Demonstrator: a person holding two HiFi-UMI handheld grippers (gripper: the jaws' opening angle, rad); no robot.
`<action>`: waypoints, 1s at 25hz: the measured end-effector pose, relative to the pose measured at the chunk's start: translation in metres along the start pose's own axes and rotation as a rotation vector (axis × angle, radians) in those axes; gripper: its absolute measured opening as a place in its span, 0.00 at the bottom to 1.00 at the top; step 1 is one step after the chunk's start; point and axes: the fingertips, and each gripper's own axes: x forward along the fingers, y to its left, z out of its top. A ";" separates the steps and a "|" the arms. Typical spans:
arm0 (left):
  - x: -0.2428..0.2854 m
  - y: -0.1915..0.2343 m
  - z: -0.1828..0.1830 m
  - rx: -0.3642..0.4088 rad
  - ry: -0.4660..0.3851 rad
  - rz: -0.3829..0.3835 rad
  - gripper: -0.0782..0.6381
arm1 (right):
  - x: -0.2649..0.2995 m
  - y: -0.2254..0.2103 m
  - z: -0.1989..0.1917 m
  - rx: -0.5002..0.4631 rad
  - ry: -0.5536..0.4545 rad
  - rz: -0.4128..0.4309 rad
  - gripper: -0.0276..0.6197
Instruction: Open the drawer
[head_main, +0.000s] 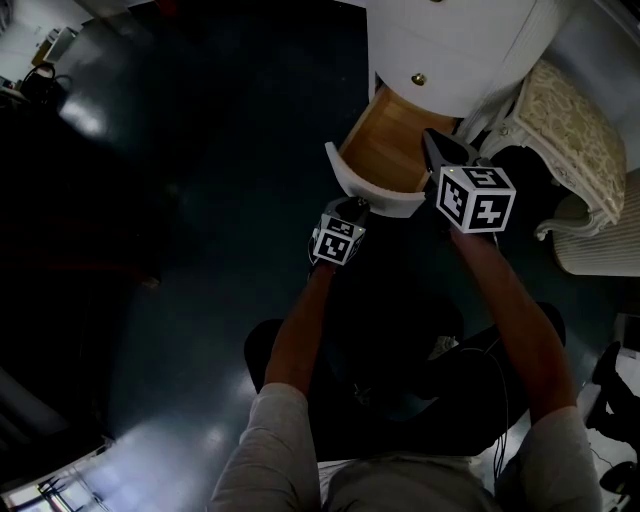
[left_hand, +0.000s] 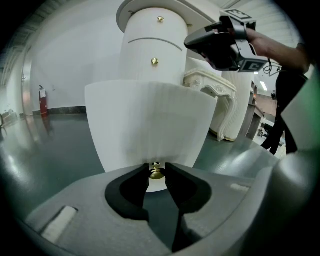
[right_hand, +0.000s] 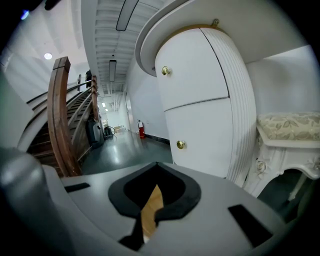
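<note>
Dark glossy floor (head_main: 200, 220), white cabinet (head_main: 450, 50); its wood-lined drawer (head_main: 385, 160) pulled out, left claw (left_hand: 156, 167) clamped on brass knob (left_hand: 156, 173), right claw (right_hand: 157, 167) together

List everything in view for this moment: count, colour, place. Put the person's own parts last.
cabinet: 1, white, round-fronted, top of the head view.
drawer: 1, white front, wood inside, bottom of the cabinet, pulled open.
knobs: 3 seen, brass, one on each drawer front.
side table: 1, cream, carved, right of the cabinet.
staircase: 1, brown wooden rail, left in the right gripper view.
fire extinguisher: 1, red, by the far wall.
floor: dark green, glossy.
left gripper: 1, grey, jaws closed on the lowest knob, on the open drawer's front.
right gripper: 1, grey, jaws together, empty, over the open drawer.
forearms: 2, bare, grey sleeves, bottom of the head view.
</note>
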 end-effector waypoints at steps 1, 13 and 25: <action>-0.001 0.001 -0.001 0.002 0.001 0.003 0.25 | 0.002 0.001 0.000 0.007 -0.001 0.004 0.07; -0.005 0.001 -0.002 -0.057 -0.015 0.033 0.25 | -0.006 0.014 -0.013 0.022 0.040 0.022 0.07; -0.018 -0.004 -0.030 0.162 0.187 0.005 0.25 | -0.001 0.016 -0.013 -0.024 0.095 0.108 0.07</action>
